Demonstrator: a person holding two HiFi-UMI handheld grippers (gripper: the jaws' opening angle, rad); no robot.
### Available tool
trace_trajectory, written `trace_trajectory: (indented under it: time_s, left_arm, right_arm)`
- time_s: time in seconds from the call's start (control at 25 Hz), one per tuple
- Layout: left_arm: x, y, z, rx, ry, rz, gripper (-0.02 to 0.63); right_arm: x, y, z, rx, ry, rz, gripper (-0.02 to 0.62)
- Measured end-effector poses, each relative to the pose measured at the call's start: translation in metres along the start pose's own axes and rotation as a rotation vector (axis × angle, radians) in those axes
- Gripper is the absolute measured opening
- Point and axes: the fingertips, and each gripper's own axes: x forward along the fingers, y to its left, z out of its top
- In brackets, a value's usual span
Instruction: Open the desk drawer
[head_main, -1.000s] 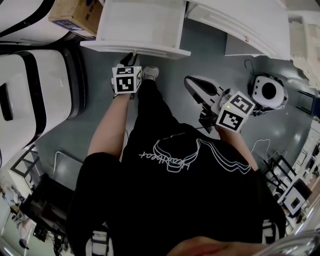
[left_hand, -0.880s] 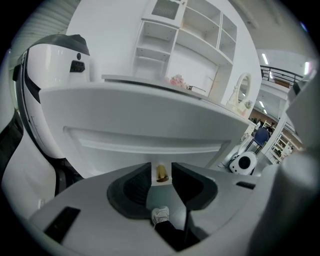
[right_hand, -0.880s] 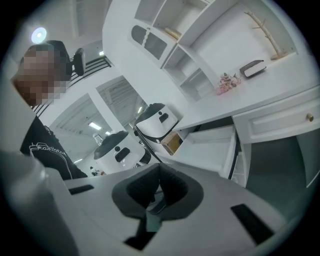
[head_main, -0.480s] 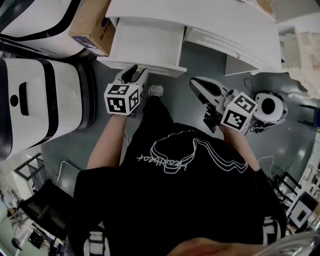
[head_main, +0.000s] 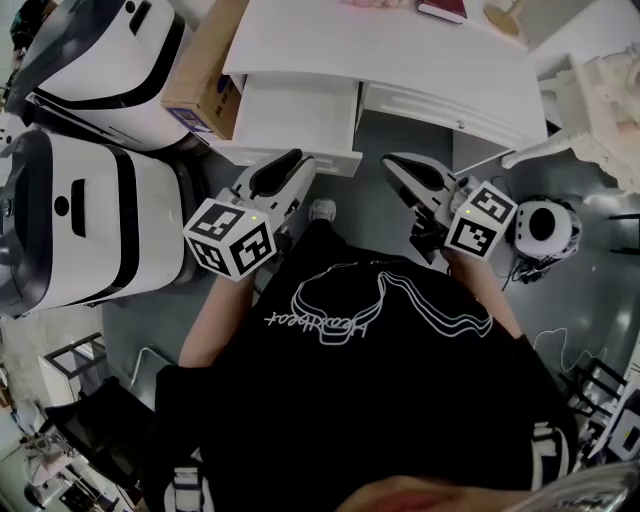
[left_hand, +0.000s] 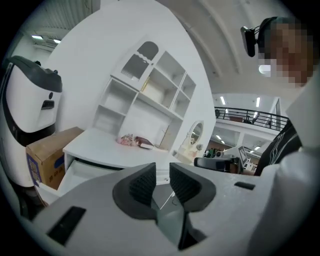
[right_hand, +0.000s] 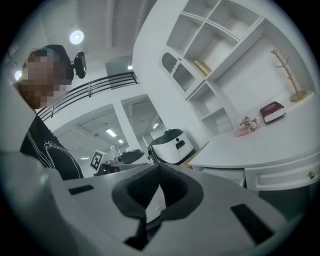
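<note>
A: What takes up the most room here?
B: From the head view, the white desk (head_main: 400, 50) fills the top centre, and its front edge slants down to the right. Two bulky white machines (head_main: 80, 220) crowd the left side. The only open room is the grey floor (head_main: 400, 135) under the desk edge, between the two grippers
A: And the drawer?
B: The drawer (head_main: 300, 110) is pulled out at upper centre, with a cardboard box (head_main: 205, 80) tight against its left side. Its front edge lies just above the left gripper (head_main: 292, 165). The left gripper view puts the drawer low at the left, clear of the jaws
A: The fingers?
B: The left jaws are slightly apart and have just been closing, with nothing between them. The right gripper (head_main: 397, 163), right of centre, has its tips together and is empty
A: What do the gripper views add?
B: The left gripper view shows tall shelving (left_hand: 145, 90) on the desk and an oval mirror (left_hand: 196, 134), neither of which the head view shows. The right gripper view shows a red book (right_hand: 272, 111) and a wooden stand (right_hand: 290, 75) side-on
</note>
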Motion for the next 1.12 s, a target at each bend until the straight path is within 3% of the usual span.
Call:
trace_trajectory:
  time_s: [0.12, 0.2, 0.44, 1.12]
  left_arm:
    - [-0.001, -0.026, 0.013, 0.05, -0.016, -0.046, 0.023]
    - [0.002, -0.035, 0.015, 0.07, -0.009, -0.063, 0.005]
    - [0.007, -0.044, 0.014, 0.081, -0.009, -0.09, 0.005]
    - [0.003, -0.047, 0.006, 0.022, -0.047, -0.1, 0.005]
  right_arm:
    - [-0.005, 0.006, 0.01, -0.004, -0.031, 0.011, 0.005]
    - [-0.007, 0.009, 0.014, -0.01, -0.039, 0.013, 0.005]
    - [-0.016, 0.004, 0.019, -0.074, -0.067, -0.069, 0.005]
    - [-0.012, 0.019, 0.002, -0.078, -0.034, -0.06, 0.005]
